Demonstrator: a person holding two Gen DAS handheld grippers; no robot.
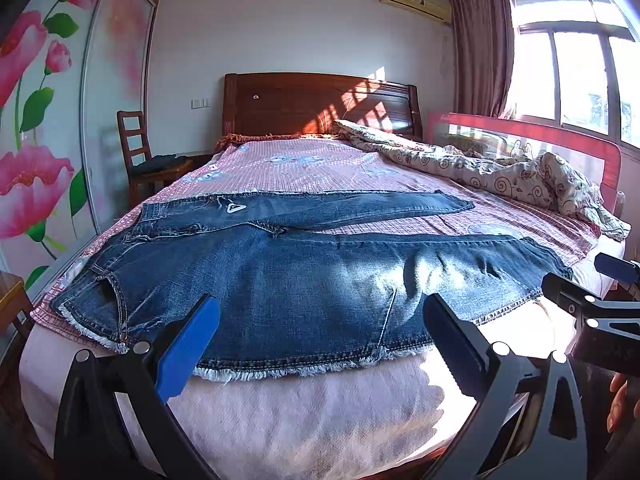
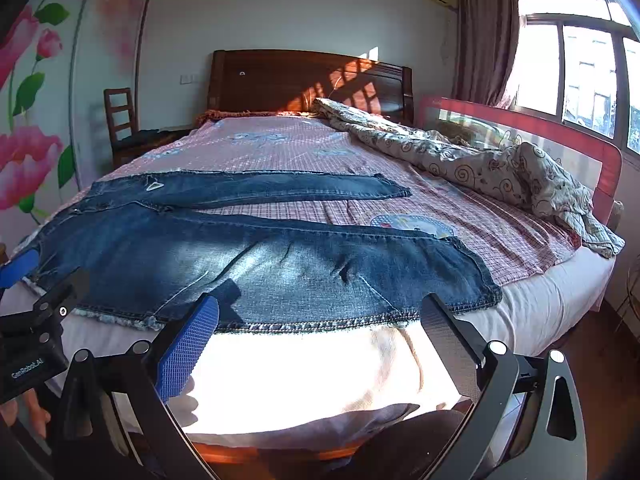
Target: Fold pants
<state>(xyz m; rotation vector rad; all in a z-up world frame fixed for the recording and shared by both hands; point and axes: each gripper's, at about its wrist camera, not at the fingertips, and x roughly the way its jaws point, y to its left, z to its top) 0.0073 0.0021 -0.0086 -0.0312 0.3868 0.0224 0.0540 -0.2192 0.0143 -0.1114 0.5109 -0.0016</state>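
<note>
Blue denim pants [image 1: 288, 276] lie spread flat across the foot of the bed [image 1: 312, 396], waist to the left and both legs running to the right, the far leg apart from the near one. They also show in the right wrist view [image 2: 280, 264]. My left gripper [image 1: 320, 316] is open and empty, hovering over the near frayed edge at the upper leg. My right gripper [image 2: 320, 312] is open and empty, just above the near edge of the near leg. The right gripper also shows in the left wrist view [image 1: 592, 300], and the left gripper in the right wrist view [image 2: 36, 280].
A crumpled patterned quilt [image 1: 500, 172] lies along the bed's right side by a red bed rail [image 1: 532, 132]. A wooden headboard [image 1: 312, 104] stands at the back, a wooden chair [image 1: 144, 156] at the left, a flowered wardrobe [image 1: 48, 120] beside it, and a window [image 1: 580, 72] at the right.
</note>
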